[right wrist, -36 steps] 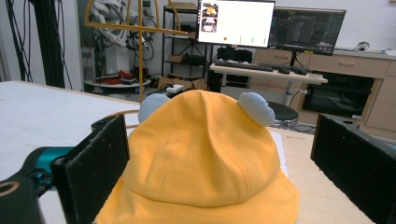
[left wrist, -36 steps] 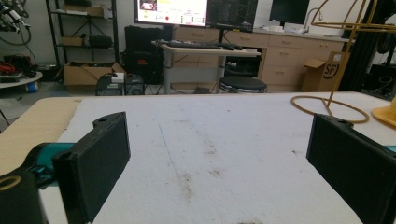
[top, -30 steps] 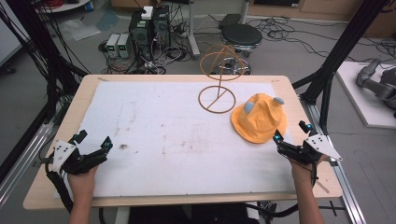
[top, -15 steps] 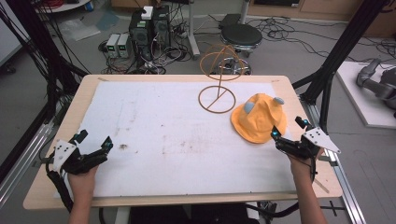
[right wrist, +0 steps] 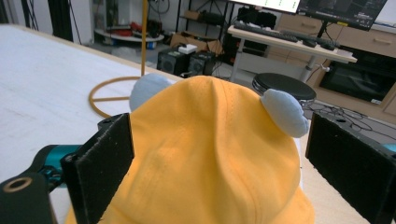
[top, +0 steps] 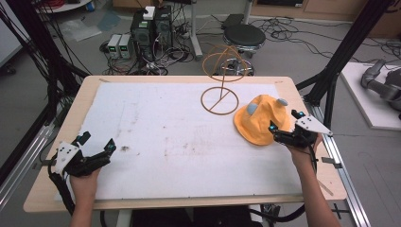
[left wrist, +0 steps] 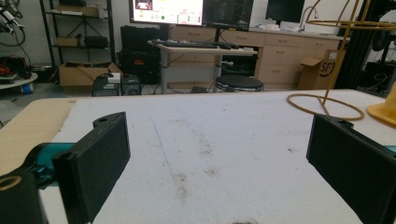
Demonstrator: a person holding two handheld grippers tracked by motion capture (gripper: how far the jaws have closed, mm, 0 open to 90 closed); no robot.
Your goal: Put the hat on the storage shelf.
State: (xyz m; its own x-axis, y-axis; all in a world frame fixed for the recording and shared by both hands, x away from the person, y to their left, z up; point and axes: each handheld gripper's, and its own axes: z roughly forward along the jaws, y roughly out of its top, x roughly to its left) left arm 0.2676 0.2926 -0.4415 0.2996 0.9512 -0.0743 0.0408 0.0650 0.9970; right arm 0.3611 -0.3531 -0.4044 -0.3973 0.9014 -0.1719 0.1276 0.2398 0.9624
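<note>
A yellow-orange hat [top: 257,120] with two grey-blue ears lies on the white mat at the right of the table. In the right gripper view the hat [right wrist: 210,149] rises between the two black jaws. My right gripper [top: 284,121] is open at the hat's near right brim, one jaw on each side of the crown. A tan wire hat stand [top: 221,98] stands just behind and left of the hat. My left gripper [top: 98,141] is open over the near left of the mat, holding nothing. The left gripper view shows the stand [left wrist: 327,100] and the hat's edge [left wrist: 385,110] far off.
The white mat [top: 179,137] covers most of the wooden table [top: 61,137]. Black frame posts [top: 338,61] rise at both sides, and a metal rail [top: 343,170] runs along the right edge. Behind the table are a stool [top: 243,35] and computer boxes [top: 151,26] on the floor.
My right gripper has moved forward and left, and its open jaws now straddle the hat's near right side. The left gripper has stayed still.
</note>
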